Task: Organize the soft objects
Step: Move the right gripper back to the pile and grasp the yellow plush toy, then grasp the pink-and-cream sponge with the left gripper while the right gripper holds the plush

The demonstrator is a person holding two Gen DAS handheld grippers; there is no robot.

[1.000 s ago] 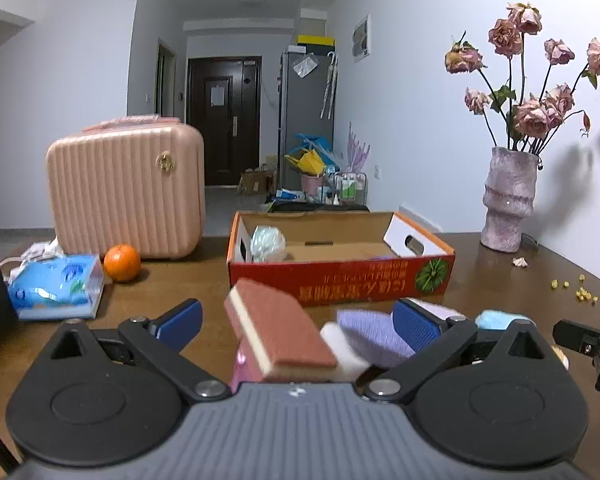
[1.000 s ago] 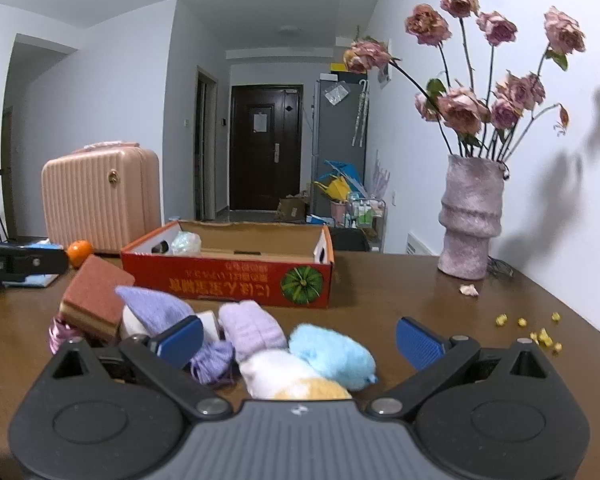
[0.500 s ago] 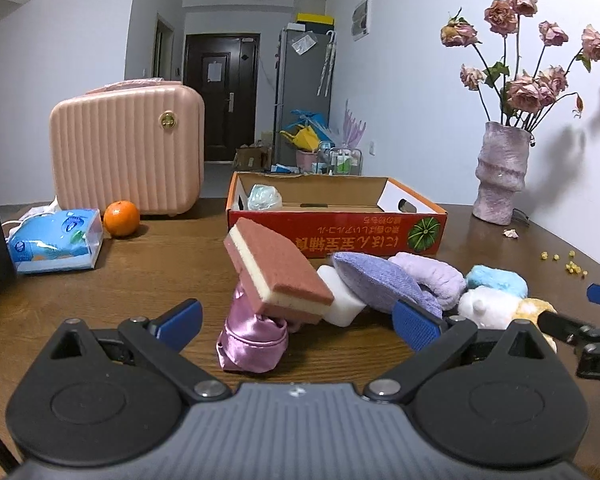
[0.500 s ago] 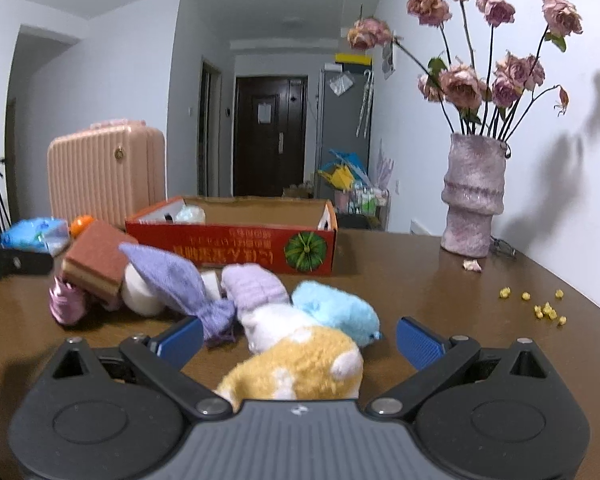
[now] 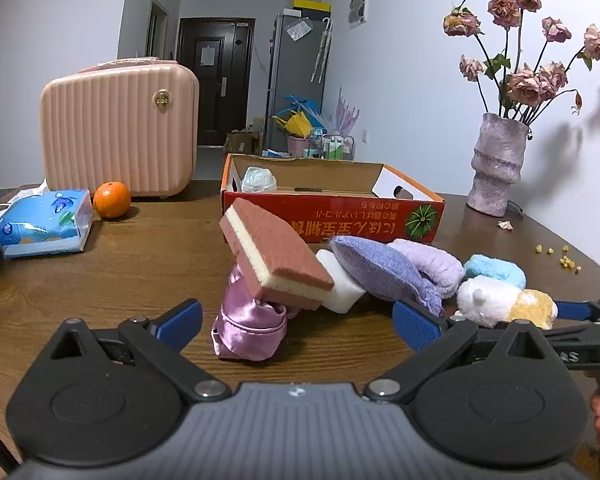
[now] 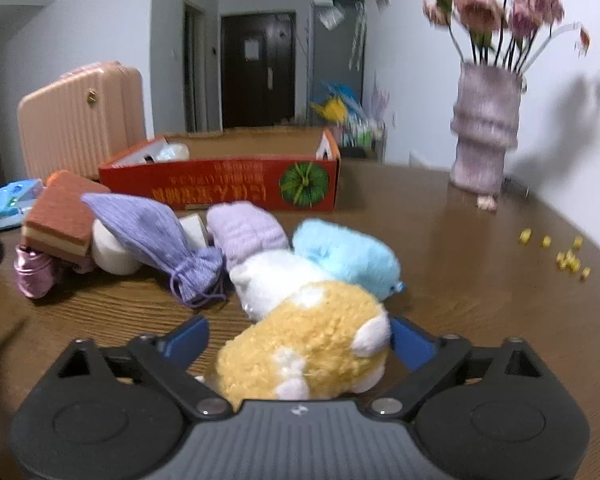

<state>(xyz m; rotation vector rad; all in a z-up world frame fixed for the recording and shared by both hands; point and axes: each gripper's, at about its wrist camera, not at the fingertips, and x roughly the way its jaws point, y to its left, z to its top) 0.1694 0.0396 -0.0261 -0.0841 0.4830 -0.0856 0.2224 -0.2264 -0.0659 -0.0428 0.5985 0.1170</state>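
A heap of soft goods lies on a dark wood-grain table (image 5: 140,264) in front of a shallow red cardboard box (image 5: 332,216). A terracotta-and-cream sponge (image 5: 274,258), flat and rectangular, tilts atop a shiny pink satin pouch (image 5: 250,326); beside them sit a white foam block (image 5: 338,284), a ribbed purple knit bag (image 6: 152,232) with a drawstring, a lilac fuzzy roll (image 6: 246,230), a fluffy blue plush (image 6: 346,254) and a white plush (image 6: 272,280). The right gripper (image 6: 300,340) has its blue pads spread on either side of a woolly yellow-and-white plush toy (image 6: 304,350); whether they touch it cannot be told. The left gripper (image 5: 298,322) hangs with its fingers wide apart, holding nothing, just short of the satin pouch. Behind stand a ridged pink case (image 5: 120,136), an orange (image 5: 112,199), a tissue pack (image 5: 44,224) and a textured vase (image 5: 496,164) of dried roses against a white wall.
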